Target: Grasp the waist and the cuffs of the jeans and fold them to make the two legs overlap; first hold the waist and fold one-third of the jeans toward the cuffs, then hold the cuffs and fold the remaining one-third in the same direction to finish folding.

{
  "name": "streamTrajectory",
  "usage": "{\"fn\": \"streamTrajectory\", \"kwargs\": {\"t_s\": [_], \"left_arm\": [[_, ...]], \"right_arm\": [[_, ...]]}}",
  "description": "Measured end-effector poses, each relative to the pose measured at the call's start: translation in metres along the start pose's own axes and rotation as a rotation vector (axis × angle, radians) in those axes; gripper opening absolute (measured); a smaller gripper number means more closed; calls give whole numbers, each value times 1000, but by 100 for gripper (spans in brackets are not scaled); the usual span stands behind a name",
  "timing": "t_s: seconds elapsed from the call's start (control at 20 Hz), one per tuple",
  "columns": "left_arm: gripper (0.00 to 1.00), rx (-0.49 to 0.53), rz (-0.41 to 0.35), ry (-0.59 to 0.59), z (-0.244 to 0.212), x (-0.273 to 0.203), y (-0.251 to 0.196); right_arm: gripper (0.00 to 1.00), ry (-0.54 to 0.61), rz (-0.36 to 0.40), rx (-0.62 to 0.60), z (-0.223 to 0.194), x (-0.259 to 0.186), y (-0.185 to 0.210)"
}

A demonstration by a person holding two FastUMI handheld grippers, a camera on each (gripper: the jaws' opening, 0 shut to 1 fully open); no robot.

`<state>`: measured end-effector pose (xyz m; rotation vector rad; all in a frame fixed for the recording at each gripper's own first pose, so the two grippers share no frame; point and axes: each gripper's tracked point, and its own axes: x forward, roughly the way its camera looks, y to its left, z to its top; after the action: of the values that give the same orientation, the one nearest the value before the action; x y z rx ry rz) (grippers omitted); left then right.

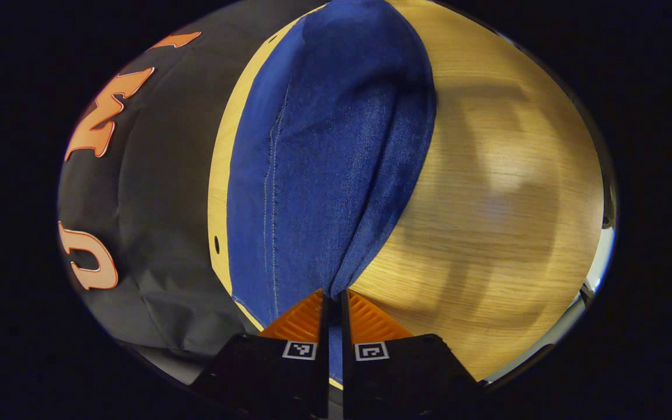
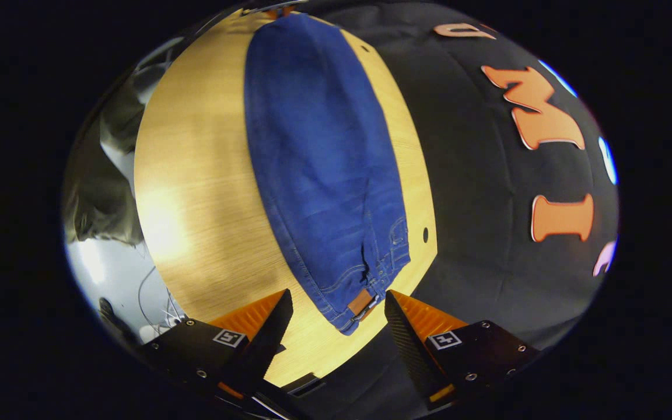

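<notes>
Jeans [image 2: 324, 169], soft but heavy denim, lie legs overlapped; left gripper [image 1: 334, 297] pinches the cuffs, right gripper [image 2: 336, 309] gapes over the waist [image 2: 365, 297], the thick band to grip.

Wood table [image 1: 487, 192] w/ small hole; grey cloth heap [image 2: 102, 192], cables beyond edge.

Jeans laid lengthwise on the table.
The jeans [image 2: 324, 169] lie on the table [image 2: 196, 221], waist end nearest the right gripper [image 2: 336, 309], booth wall behind.
</notes>
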<state>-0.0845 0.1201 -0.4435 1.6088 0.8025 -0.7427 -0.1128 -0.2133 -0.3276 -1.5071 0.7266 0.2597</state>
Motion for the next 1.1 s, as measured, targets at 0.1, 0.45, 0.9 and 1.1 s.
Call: {"fn": "streamTrajectory", "kwargs": {"t_s": [0.1,0.45,0.9,1.1], "left_arm": [[10,2,-1,2,1,0,0],[10,-3,0,0,1,1,0],[10,-15,-12,-1,1,1,-2],[10,-26,-24,-2,1,0,-2]], "right_arm": [[98,11,0,-68,-5,12,5],[99,45,19,-153,-19,46,13],[93,47,-1,-190,-8,77,-5],[48,49,76,-194,-8,89,13]]}}
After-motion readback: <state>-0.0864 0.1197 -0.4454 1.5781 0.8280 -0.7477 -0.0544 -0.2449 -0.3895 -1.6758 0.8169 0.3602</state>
